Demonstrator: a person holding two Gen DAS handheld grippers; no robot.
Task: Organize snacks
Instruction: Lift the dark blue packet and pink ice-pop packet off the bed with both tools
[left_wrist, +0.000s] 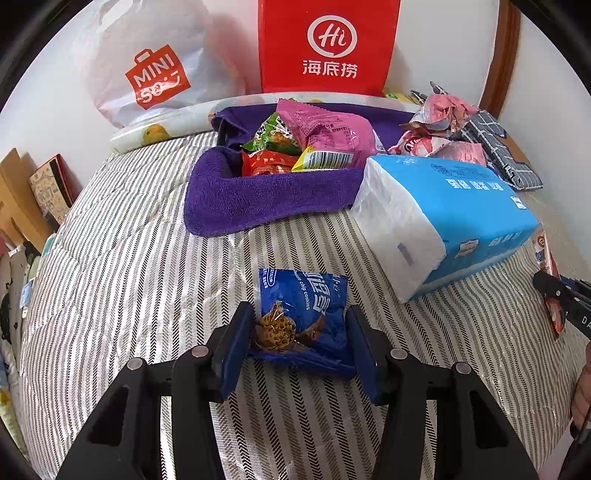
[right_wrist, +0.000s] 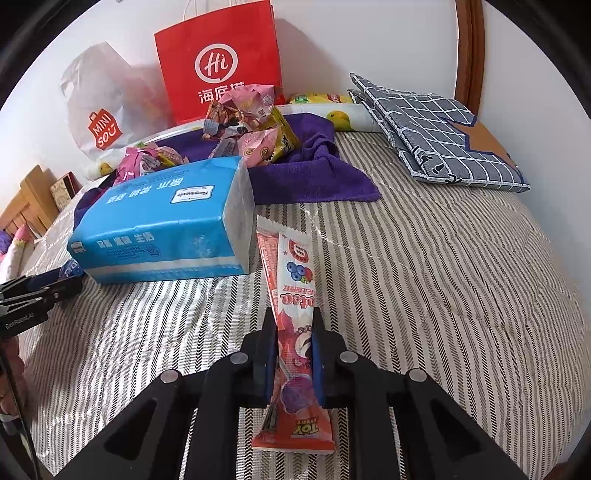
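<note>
The left claw (left_wrist: 301, 332) has its two blue-padded fingers on either side of a small blue foil packet of chocolate chip cookies (left_wrist: 303, 314), pressing its edges. The packet rests on the grey-and-white striped quilt (left_wrist: 129, 240) of the bed, its printed top pointing away from the claw toward the folded purple towel (left_wrist: 266, 199).

The right claw (right_wrist: 293, 354) is closed narrow on a long pink-and-white snack stick wrapper (right_wrist: 291, 314). The stick's long axis runs straight along the fingers: one crimped end points forward and up toward the blue plastic-wrapped pack of tissues (right_wrist: 162, 225), the other end, marked with a toy logo, sticks back past the fingers. Its far end sits just beside the tissue pack's corner.

On the purple towel lies a heap of snack packets (left_wrist: 310, 144) in pink, green, red and yellow. More crumpled pink wrappers (right_wrist: 247, 122) sit further back on it. A red paper shopping bag (left_wrist: 328, 44) and a white plastic shopping bag (left_wrist: 147, 70) stand against the wall behind. A folded grey checked cloth (right_wrist: 443, 136) lies at the far right edge of the bed.
</note>
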